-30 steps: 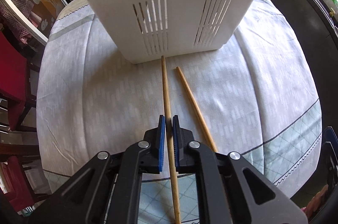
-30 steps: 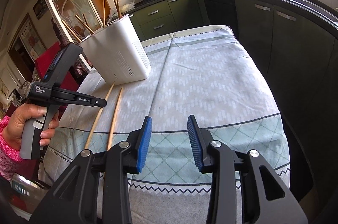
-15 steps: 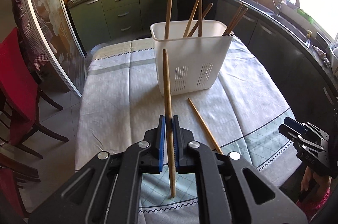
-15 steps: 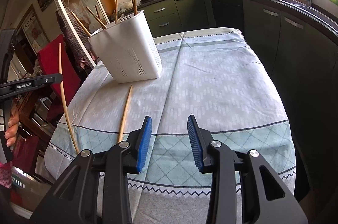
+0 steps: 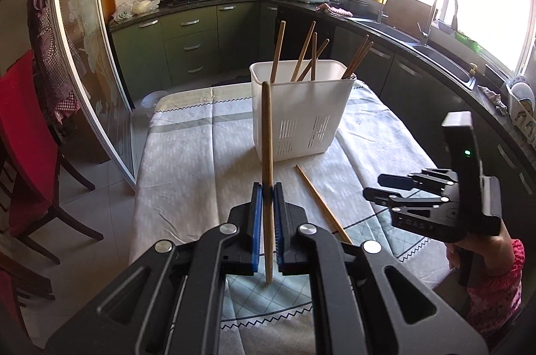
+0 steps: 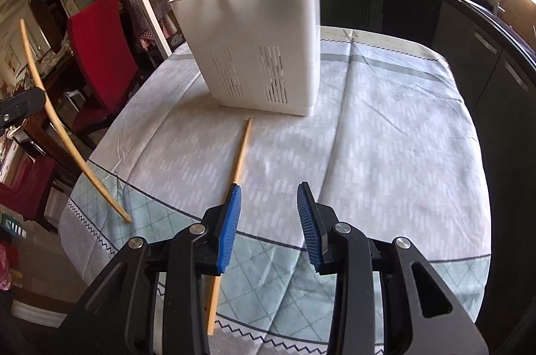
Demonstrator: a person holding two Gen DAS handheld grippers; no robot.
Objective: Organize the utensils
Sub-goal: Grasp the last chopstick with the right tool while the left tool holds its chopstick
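Left gripper [image 5: 267, 197] clamps an upright chopstick [image 5: 267, 133] above the table's near edge; right gripper [image 6: 268, 214] gapes over a lying chopstick [image 6: 242, 150] before the white holder [image 6: 258, 43].

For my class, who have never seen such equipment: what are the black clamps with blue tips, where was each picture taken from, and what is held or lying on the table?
There is no robot here. A person holds a hand-operated gripper in each hand, and a wide-angle camera on each one looks forward along its two blue-padded fingers.

The left camera's picture shows the left gripper shut on one chopstick, lifted off the table and roughly upright. At its right edge you see the other tool in the person's hand.

The right camera's picture shows the right gripper, fingers apart and holding nothing. Just beyond it, a second chopstick lies flat on the tablecloth, its far end pointing toward the white holder, which stands on the cloth with several chopsticks already inside.

The room behind is a kitchen.
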